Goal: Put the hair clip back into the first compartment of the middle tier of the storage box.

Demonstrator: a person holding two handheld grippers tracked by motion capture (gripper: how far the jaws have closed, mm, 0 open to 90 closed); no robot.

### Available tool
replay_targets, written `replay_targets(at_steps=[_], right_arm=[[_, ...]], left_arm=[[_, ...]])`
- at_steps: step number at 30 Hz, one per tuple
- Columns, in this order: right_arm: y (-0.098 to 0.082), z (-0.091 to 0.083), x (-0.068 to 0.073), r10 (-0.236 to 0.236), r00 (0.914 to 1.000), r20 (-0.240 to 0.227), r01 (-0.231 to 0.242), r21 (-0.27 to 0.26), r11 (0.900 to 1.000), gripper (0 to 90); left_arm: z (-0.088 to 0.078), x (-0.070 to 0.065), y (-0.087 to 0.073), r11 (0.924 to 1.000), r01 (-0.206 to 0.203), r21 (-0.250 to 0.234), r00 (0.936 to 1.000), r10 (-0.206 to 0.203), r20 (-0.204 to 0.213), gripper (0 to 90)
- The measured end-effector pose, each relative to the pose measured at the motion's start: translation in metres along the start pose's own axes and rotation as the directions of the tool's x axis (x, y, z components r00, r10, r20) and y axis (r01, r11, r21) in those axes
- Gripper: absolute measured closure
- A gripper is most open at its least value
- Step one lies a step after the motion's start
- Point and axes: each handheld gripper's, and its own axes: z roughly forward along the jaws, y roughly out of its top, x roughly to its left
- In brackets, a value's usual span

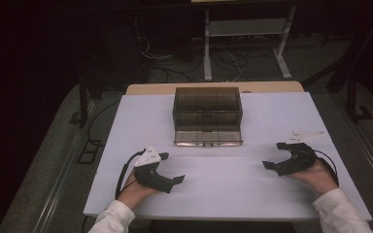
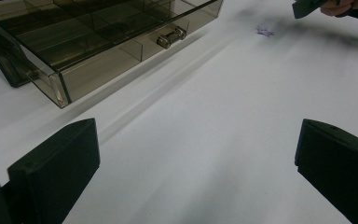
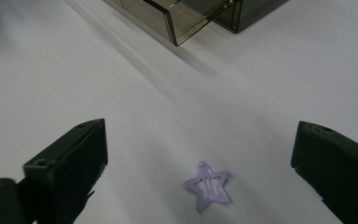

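Observation:
A smoky see-through drawer box (image 1: 207, 115) stands mid-table with its bottom drawer (image 2: 98, 51) pulled out toward me. A small purple star-shaped hair clip (image 3: 206, 186) lies flat on the white table (image 1: 223, 189), to the right of the box front. My right gripper (image 3: 198, 158) hovers over it, open, with the clip between the jaws and untouched. In the high view the right gripper (image 1: 273, 155) sits at the table's right. My left gripper (image 1: 175, 180) rests at the front left, open and holding nothing (image 2: 196, 158). The clip (image 2: 264, 31) also lies far off in the left gripper view.
The drawer has a small metal handle (image 2: 171, 36) and several dividers inside. Beyond the table are a white stand (image 1: 245, 29) and loose cables (image 1: 175, 68) on the dark floor. The table's front edge runs just ahead of both hands.

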Motion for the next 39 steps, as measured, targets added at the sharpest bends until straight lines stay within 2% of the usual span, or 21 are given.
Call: replay_targets(at_steps=[9, 23, 39], right_arm=[[-0.001, 0.003, -0.01, -0.029, 0.9993, -0.024, 0.029, 0.029, 0.999, 15.1], [-0.007, 0.009, -0.018, -0.092, 0.9943, -0.054, 0.096, 0.066, 0.993, 36.6], [-0.011, 0.014, -0.015, -0.144, 0.9875, -0.063, 0.15, 0.1, 0.984, 46.8]], left_arm=[[0.001, 0.0, 0.0, 1.0, 0.0, 0.002, 1.0, 0.0, 0.007, 0.0], [0.001, -0.001, 0.0, 1.0, 0.001, -0.001, 1.0, -0.001, 0.009, 0.0], [0.001, -0.001, 0.001, 1.0, -0.005, -0.002, 0.9999, 0.005, 0.01, 0.0]])
